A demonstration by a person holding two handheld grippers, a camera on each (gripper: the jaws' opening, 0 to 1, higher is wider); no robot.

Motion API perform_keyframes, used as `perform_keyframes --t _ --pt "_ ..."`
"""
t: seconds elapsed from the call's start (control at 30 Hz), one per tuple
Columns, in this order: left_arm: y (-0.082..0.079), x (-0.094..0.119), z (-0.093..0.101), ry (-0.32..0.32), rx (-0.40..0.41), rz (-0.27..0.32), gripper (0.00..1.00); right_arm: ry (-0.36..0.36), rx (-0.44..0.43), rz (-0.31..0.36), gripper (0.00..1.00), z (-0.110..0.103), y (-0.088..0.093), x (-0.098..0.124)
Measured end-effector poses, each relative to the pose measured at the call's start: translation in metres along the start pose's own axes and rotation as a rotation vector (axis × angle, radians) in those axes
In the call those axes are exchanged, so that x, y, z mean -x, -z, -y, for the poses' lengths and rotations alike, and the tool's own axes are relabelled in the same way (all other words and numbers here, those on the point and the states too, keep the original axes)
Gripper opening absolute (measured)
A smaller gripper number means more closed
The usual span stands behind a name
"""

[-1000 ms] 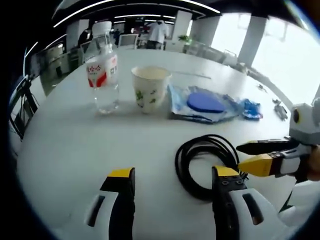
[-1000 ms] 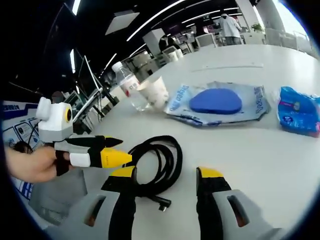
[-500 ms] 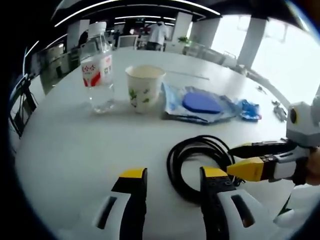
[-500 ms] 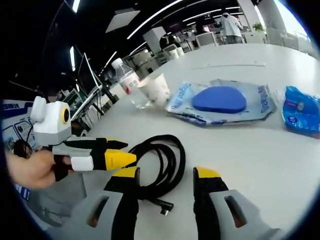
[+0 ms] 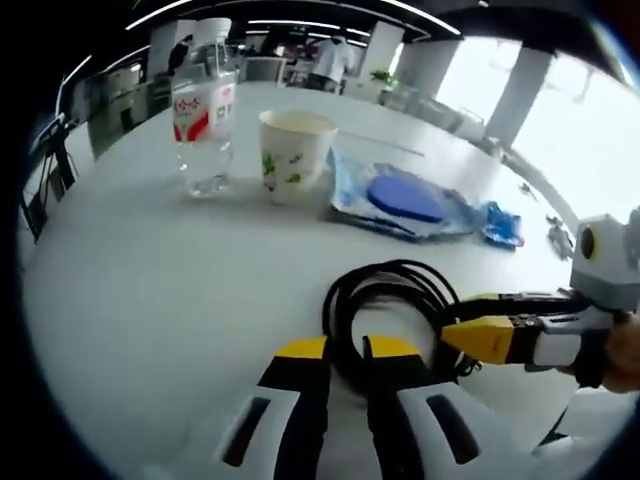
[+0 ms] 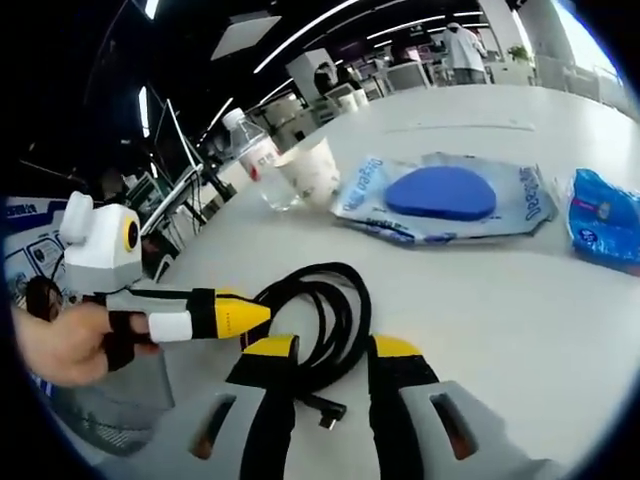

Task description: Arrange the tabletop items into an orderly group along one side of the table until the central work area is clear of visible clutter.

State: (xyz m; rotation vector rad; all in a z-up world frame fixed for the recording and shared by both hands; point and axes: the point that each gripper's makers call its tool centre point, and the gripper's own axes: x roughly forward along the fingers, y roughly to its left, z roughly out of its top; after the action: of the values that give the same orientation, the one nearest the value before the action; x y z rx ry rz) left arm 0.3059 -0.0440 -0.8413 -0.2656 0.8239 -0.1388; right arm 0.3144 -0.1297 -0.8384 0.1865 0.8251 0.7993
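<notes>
A coiled black cable lies on the white table close in front. My left gripper is shut on the left side of the coil. My right gripper stands open with narrowed jaws on either side of the coil's other edge. Along the far side stand a clear water bottle and a paper cup. Beside them lie a blue pad in a clear pouch and a small blue packet.
A hand holds the left gripper at the table's near edge. Bare table stretches between the cable and the far row of items. Office desks, chairs and a person stand in the background.
Both grippers' jaws have narrowed over the last second, the left one closing fully onto the cable. Both views have moved slightly nearer the coil. The far items have not moved.
</notes>
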Motion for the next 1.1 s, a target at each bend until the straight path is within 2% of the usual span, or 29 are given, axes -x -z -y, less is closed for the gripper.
perform_keyframes --t 0.13,0.17,0.2,0.3,0.4,0.47,0.63,0.73,0.87,1.03,1.1 --pt "0.000 0.000 0.000 -0.001 0.017 0.001 0.05 0.026 0.004 -0.017 0.16 0.006 0.001 0.000" --pt "0.000 0.000 0.001 0.004 0.030 0.001 0.01 0.026 -0.004 -0.019 0.15 0.006 0.000 -0.001" --pt "0.001 -0.001 0.005 0.019 0.095 -0.010 0.01 0.033 -0.002 -0.026 0.13 0.007 0.001 0.000" --pt "0.001 -0.001 0.002 0.007 0.104 -0.005 0.00 0.033 -0.010 -0.025 0.11 0.007 0.000 0.001" --pt "0.000 0.001 0.002 0.006 0.114 -0.004 0.00 0.044 -0.043 -0.006 0.02 0.011 -0.005 0.006" --pt "-0.001 0.003 0.003 0.013 0.125 -0.006 0.00 0.018 -0.068 -0.004 0.01 0.009 -0.006 0.008" --pt "-0.006 0.010 0.010 0.021 0.134 0.007 0.00 0.016 -0.094 0.016 0.00 0.007 -0.009 0.014" --pt "-0.010 0.013 0.015 0.027 0.138 0.015 0.00 0.009 -0.154 0.055 0.00 0.007 -0.022 0.021" --pt "-0.019 0.017 0.024 0.042 0.141 0.036 0.00 0.009 -0.123 0.070 0.00 0.008 -0.031 0.029" --pt "-0.027 0.021 0.034 0.059 0.149 0.051 0.00 0.017 -0.135 0.101 0.00 0.012 -0.035 0.042" --pt "-0.029 0.022 0.042 0.067 0.125 0.056 0.00 0.020 -0.137 0.113 0.00 0.014 -0.036 0.048"
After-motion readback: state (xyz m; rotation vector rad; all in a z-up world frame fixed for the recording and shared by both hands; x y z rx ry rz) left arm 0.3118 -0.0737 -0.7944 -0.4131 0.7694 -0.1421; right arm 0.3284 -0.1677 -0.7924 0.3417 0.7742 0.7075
